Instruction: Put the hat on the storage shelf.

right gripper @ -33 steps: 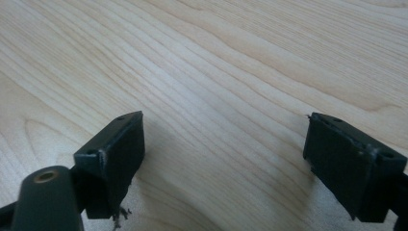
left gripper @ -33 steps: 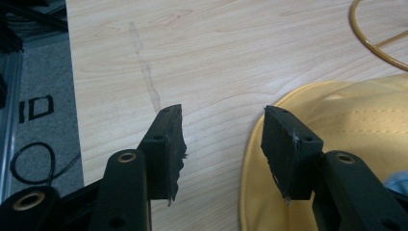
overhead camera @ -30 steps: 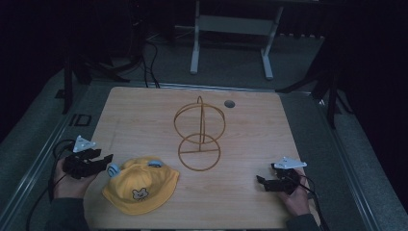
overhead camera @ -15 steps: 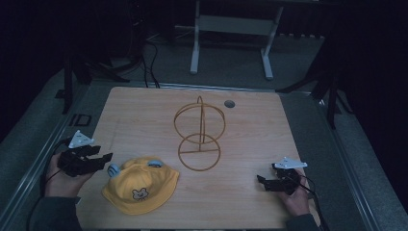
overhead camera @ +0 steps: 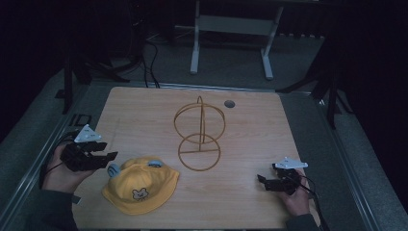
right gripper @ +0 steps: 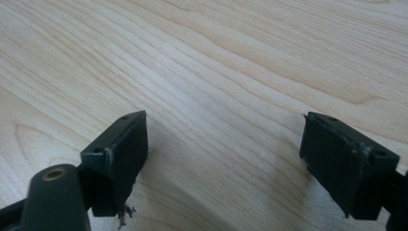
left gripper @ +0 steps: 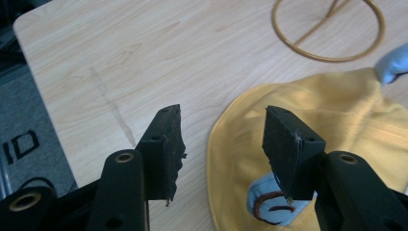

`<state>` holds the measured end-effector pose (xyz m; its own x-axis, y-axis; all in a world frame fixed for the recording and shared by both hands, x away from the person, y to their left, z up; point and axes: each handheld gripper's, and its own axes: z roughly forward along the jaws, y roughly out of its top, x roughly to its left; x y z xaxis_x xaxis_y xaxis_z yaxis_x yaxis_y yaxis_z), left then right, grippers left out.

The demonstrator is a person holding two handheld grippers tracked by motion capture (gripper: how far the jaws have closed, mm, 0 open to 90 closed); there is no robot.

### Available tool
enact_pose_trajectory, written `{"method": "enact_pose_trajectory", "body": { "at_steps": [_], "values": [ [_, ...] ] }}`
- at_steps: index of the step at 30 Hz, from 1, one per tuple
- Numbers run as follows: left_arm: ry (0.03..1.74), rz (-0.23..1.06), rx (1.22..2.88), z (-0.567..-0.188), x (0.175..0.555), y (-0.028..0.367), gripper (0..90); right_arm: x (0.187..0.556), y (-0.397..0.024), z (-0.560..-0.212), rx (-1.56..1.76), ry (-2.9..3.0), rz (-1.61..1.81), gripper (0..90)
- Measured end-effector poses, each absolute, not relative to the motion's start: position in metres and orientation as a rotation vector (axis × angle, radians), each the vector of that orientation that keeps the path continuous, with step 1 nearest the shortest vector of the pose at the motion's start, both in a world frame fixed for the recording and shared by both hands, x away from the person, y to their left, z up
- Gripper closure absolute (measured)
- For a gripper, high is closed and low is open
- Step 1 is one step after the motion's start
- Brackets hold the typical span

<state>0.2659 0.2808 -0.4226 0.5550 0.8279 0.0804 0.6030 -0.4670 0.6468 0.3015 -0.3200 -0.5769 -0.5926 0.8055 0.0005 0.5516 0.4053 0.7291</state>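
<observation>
**Ana:** Left gripper (overhead camera: 109, 156) hovers just beside the yellow hat (overhead camera: 141, 186), jaws parted moderately and gripping nothing. From its own view, the hat's brim edge (left gripper: 214, 144) sits right in the gap.

**Ben:** And the hat lies flat at the near-left part of the table (overhead camera: 144, 115), a blue ear (overhead camera: 113, 169) poking toward that gripper. The gold wire stand (overhead camera: 199, 134) is near, toward the middle.

**Ana:** I'd say the step is a brim pinch. Best bet: drop low so one jaw slides under the fabric, then close on a single layer.

**Ben:** Agreed, and take the brim rather than the floppy ear, or the hat could dangle and twist.

**Ana:** Right gripper (overhead camera: 265, 182)?

**Ben:** Spread wide, empty, low over bare wood at the near-right, well apart from the hat.
</observation>
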Motion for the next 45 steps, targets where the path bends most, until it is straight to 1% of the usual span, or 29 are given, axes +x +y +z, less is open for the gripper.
{"method": "enact_pose_trajectory", "body": {
  "at_steps": [5, 13, 25, 45],
  "values": [
    [1.079, 0.499, 2.273, -0.415, 0.268, 0.274, 49.5, 0.301, -0.32, -0.577, 1.175, 2.311, 1.003, 18.1],
    [1.044, 0.467, 2.294, -0.409, 0.271, 0.27, 49.7, 0.301, -0.32, -0.577, 1.176, 2.309, 1.005, 18.1],
    [0.984, 0.43, 2.378, -0.406, 0.271, 0.258, 49.8, 0.301, -0.32, -0.577, 1.176, 2.309, 1.004, 18.1],
    [0.911, 0.38, 2.422, -0.403, 0.273, 0.243, 48.5, 0.301, -0.32, -0.577, 1.177, 2.309, 1.004, 18.1]
  ]
}}
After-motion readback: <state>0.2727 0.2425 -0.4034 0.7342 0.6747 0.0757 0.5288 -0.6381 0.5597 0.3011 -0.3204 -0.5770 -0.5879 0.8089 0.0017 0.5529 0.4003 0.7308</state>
